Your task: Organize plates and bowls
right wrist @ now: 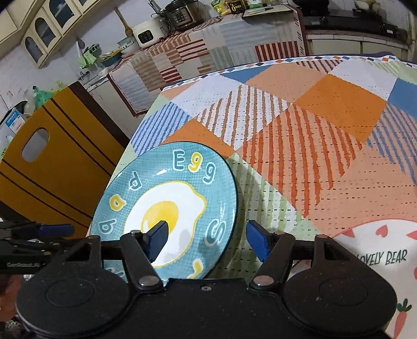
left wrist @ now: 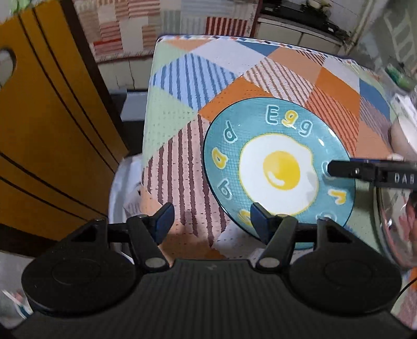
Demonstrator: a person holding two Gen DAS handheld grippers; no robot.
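A teal plate (left wrist: 276,146) with a fried-egg picture and the word "Egg" lies flat on the patchwork tablecloth (left wrist: 198,86). It also shows in the right wrist view (right wrist: 182,187). My left gripper (left wrist: 212,219) is open, its right finger over the plate's near rim, its left finger over the cloth. My right gripper (right wrist: 206,237) is open and straddles the plate's right rim: its left finger is above the egg picture, its right finger outside the rim. The right gripper's finger (left wrist: 365,172) reaches in from the right in the left wrist view.
A yellow chair back (left wrist: 47,125) stands left of the table. A white cloth printed "LOVELY BEAR" (right wrist: 378,250) lies at the right. A glass bowl (left wrist: 396,216) sits at the plate's right. A counter with appliances (right wrist: 166,20) runs behind.
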